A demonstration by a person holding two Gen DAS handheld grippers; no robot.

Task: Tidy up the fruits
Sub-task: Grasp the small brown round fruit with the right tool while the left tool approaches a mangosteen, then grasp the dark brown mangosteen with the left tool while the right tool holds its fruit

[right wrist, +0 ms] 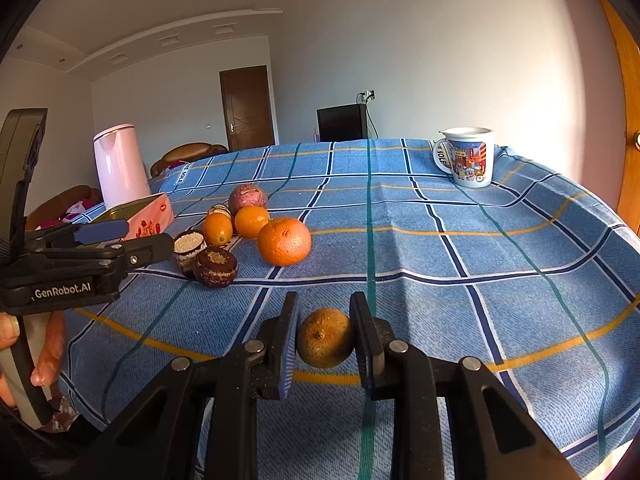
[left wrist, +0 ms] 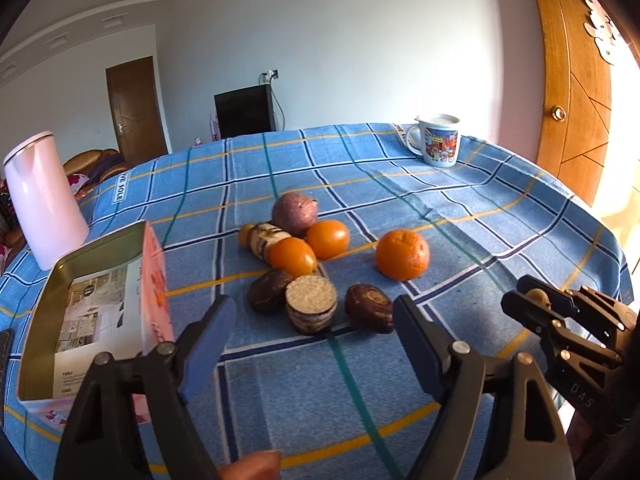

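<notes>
A cluster of fruits lies mid-table: a large orange (left wrist: 402, 254) (right wrist: 284, 241), two smaller oranges (left wrist: 328, 239) (left wrist: 293, 257), a purple round fruit (left wrist: 295, 213) (right wrist: 247, 199), dark brown fruits (left wrist: 369, 307) (left wrist: 269, 290), and a cut one with a pale face (left wrist: 311, 309) (right wrist: 189, 244). My left gripper (left wrist: 314, 330) is open, just before the cut fruit. My right gripper (right wrist: 325, 338) is shut on a small brownish-yellow fruit (right wrist: 325, 337), low over the cloth; it shows at the right of the left wrist view (left wrist: 538, 298).
The table carries a blue checked cloth (left wrist: 460, 208). An open tin box (left wrist: 86, 312) (right wrist: 140, 210) lies at the left, a white kettle (left wrist: 42, 200) (right wrist: 120, 166) behind it. A printed mug (left wrist: 438, 140) (right wrist: 468, 156) stands at the far right edge.
</notes>
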